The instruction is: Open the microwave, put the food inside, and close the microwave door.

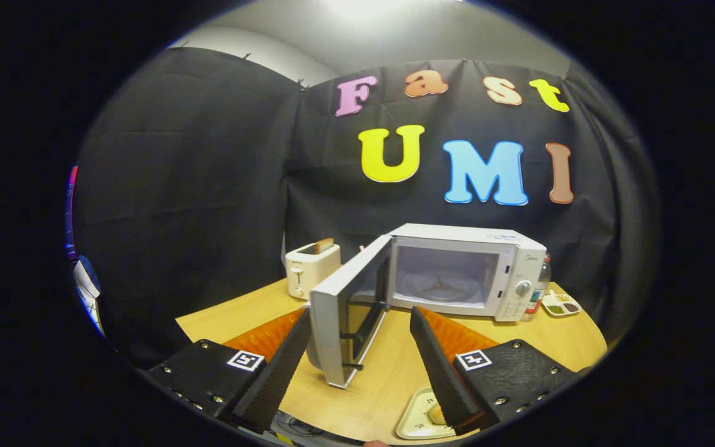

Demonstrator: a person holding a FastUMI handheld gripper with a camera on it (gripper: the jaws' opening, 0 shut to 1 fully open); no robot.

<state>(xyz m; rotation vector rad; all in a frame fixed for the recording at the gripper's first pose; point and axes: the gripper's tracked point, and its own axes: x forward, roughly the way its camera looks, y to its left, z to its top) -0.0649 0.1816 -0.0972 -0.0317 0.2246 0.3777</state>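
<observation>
A white microwave (475, 273) stands on the wooden table (388, 372) beyond my fingers. Its door (348, 310) is swung wide open to the left, and the lit cavity (444, 279) with its turntable is bare. The door's free edge reaches toward me, between my two fingers. My gripper (360, 323) is open, with nothing held. A pale tray with food (422, 417) lies at the table's near edge, just below and beside my right finger, which partly covers it.
A white toaster (311, 268) with a slice of bread in it stands left of the microwave. A bottle (541, 285) and a small divided dish (561, 305) sit to the microwave's right.
</observation>
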